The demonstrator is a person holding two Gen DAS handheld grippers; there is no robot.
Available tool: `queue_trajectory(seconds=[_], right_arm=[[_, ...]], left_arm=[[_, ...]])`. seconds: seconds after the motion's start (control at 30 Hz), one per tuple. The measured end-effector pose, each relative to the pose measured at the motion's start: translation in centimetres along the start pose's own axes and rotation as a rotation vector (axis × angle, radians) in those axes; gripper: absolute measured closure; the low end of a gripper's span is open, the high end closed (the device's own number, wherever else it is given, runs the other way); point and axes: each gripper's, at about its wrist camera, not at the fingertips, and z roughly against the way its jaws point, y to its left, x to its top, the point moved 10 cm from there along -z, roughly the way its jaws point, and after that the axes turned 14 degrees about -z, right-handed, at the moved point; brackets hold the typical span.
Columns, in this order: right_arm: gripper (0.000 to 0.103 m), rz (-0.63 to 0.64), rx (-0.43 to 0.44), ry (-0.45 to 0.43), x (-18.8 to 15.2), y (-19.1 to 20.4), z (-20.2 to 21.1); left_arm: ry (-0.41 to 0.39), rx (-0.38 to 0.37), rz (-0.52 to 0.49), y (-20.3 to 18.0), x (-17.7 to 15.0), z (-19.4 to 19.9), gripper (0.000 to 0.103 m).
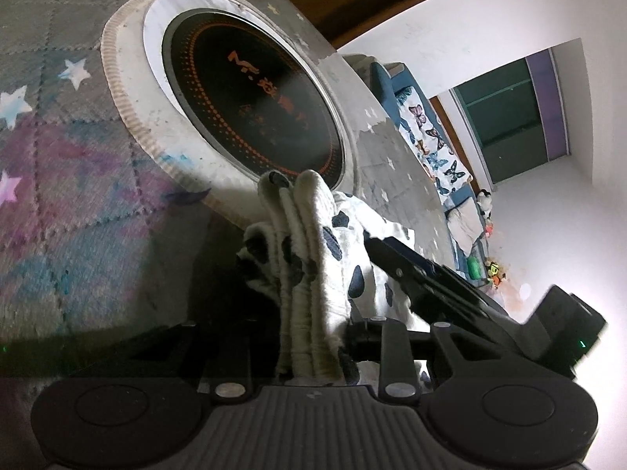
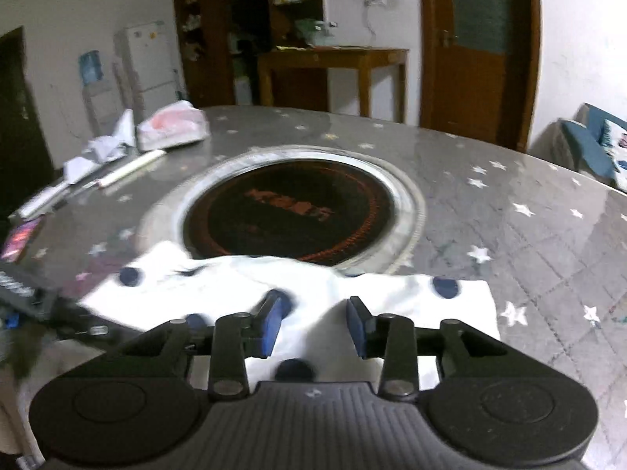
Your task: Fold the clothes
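A white garment with dark blue spots (image 2: 243,286) lies on the round table by its near edge, partly over the rim of the black hotplate (image 2: 290,211). My right gripper (image 2: 313,323) is open just above the garment, empty. In the left wrist view my left gripper (image 1: 303,274) is shut on a bunched, ribbed fold of the same garment (image 1: 309,235), held up over the table. The right gripper's black body (image 1: 450,290) shows close on the right in that view.
The table has a grey star-patterned cloth (image 2: 509,211). At its far left lie crumpled paper (image 2: 102,149), a white-and-pink bag (image 2: 172,125), a white roll (image 2: 129,168) and a phone (image 2: 19,239). A blue sofa (image 1: 431,149) stands beyond the table.
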Motion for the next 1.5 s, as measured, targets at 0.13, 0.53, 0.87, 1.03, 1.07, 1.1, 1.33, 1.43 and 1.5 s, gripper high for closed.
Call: queue_trajectory(seconds=[0.13,0.53,0.87,1.03,1.07,1.1,1.33,1.43,1.5], right_arm=[[0.064,-0.052,-0.065,-0.012,0.6,-2.8,-0.2],[0.060,-0.182,-0.249,-0.040,-0.6,-9.5,2.7],[0.051,-0.190,-0.307,-0.085,-5.6,-9.1,7.6],[0.046,-0.213,-0.327,-0.104,-7.1,-9.2,9.4],[0.045,-0.211,-0.333,-0.101,-7.2,-9.1,9.7],[0.045,-0.208,-0.341,-0.102,-6.9,-9.0,9.8],[0.044,-0.336,-0.266,-0.120,-3.7,-9.9,8.6],[0.044,-0.388,-0.240,-0.092,-3.3,-10.6,6.7],[0.044,-0.405,-0.234,-0.077,-3.5,-10.8,5.9]], left_arm=[[0.003,-0.009,-0.019,0.0,-0.3,0.4,0.072],[0.021,-0.034,-0.062,0.0,-0.4,0.7,0.071],[0.031,-0.046,-0.077,0.1,-0.2,0.8,0.071],[0.037,-0.046,-0.093,-0.1,0.1,0.6,0.070],[0.039,-0.047,-0.096,-0.1,0.1,0.6,0.070],[0.040,-0.049,-0.099,-0.1,0.2,0.6,0.070],[0.048,-0.070,-0.106,-0.1,0.3,0.5,0.070],[0.051,-0.075,-0.116,0.0,0.4,0.6,0.070],[0.054,-0.078,-0.122,0.0,0.4,0.6,0.070]])
